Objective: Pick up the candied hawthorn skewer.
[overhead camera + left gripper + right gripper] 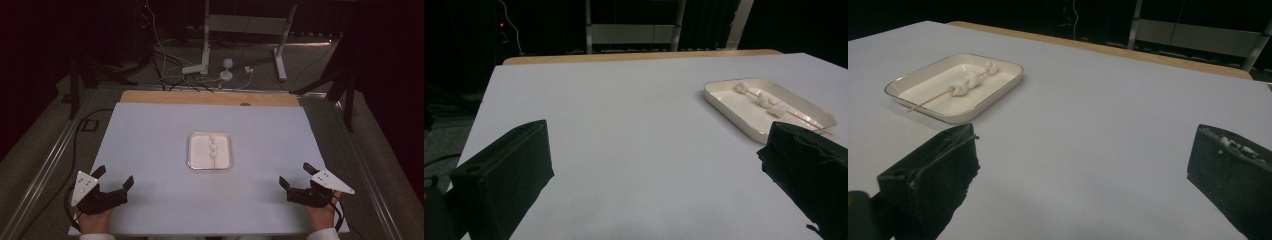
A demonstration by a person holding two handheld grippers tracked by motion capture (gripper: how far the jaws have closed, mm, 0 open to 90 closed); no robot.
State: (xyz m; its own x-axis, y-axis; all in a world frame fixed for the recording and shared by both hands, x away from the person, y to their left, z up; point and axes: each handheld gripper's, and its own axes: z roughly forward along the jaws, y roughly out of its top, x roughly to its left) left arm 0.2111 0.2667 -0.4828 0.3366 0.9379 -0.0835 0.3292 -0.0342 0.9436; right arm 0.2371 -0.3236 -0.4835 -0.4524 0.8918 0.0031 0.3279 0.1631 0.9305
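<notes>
A square white tray (pixel 197 159) lies in the middle of the pale sheet. In it rests a thin wooden skewer (pixel 930 100) threaded with three white marshmallows (pixel 968 81). The left gripper view has the tray (pixel 734 105) at the right, with the marshmallows (pixel 769 102) on the skewer. My left gripper (pixel 116 177) rests open near the front left corner, its jaws wide apart and empty. At the front right my right gripper (pixel 295 175) is open too, with nothing between its jaws. White crumbs cling to one right fingertip (pixel 1235 145).
The pale sheet (pixel 150 135) covers a wooden table whose bare far edge (pixel 210 97) shows behind it. Beyond the table stand a metal frame (pixel 245 30), loose cables and a small white device (pixel 226 70) on the floor. Dark surroundings flank both sides.
</notes>
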